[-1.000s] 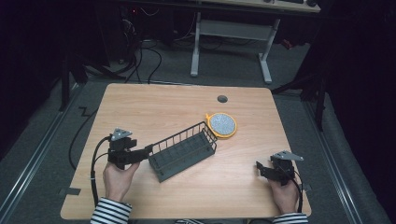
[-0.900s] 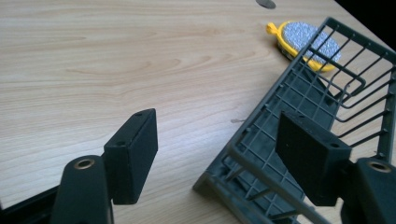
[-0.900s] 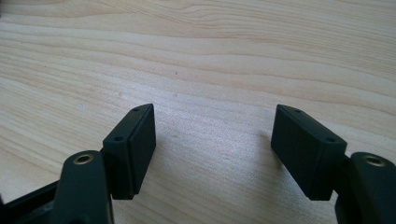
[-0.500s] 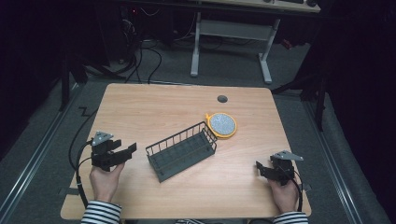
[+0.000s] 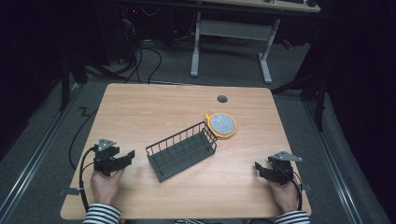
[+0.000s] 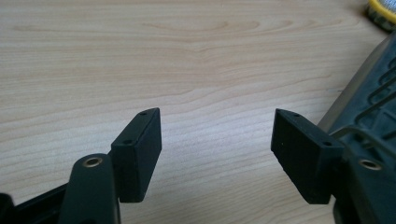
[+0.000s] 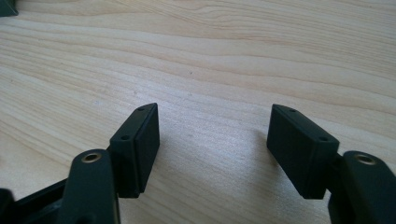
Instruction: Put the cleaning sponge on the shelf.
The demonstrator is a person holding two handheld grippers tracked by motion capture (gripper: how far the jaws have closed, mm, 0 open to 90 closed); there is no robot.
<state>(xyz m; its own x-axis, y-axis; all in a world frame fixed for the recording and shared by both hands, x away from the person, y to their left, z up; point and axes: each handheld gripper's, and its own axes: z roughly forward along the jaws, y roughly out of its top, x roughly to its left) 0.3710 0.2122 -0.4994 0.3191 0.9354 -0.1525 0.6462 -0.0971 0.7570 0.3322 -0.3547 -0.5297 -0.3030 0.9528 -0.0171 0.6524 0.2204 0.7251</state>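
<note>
A dark wire basket (image 5: pixel 182 150) lies at an angle in the middle of the wooden table (image 5: pixel 154 107). Against its far right corner rests a round grey disc with a yellow rim (image 5: pixel 221 125). My left gripper (image 5: pixel 127 156) stands open a short way left of the basket, nothing between its jaws; in the left gripper view (image 6: pixel 215 140) the basket (image 6: pixel 373 98) fills the right edge and the yellow rim (image 6: pixel 383 11) peeks in at top right. Near the table's front right, my right gripper (image 5: pixel 259 169) is open over bare wood, jaws wide apart (image 7: pixel 212 140).
A small dark cable hole (image 5: pixel 222 99) sits near the table's far edge. Beyond the table stands a white desk frame (image 5: pixel 231 42) with cables on the grey floor. A black cable (image 5: pixel 79 158) trails from the left gripper off the table's left edge.
My left gripper has let go of the basket's left end and drawn back to the left, then come slightly back toward it. The basket and right gripper have stayed put.
</note>
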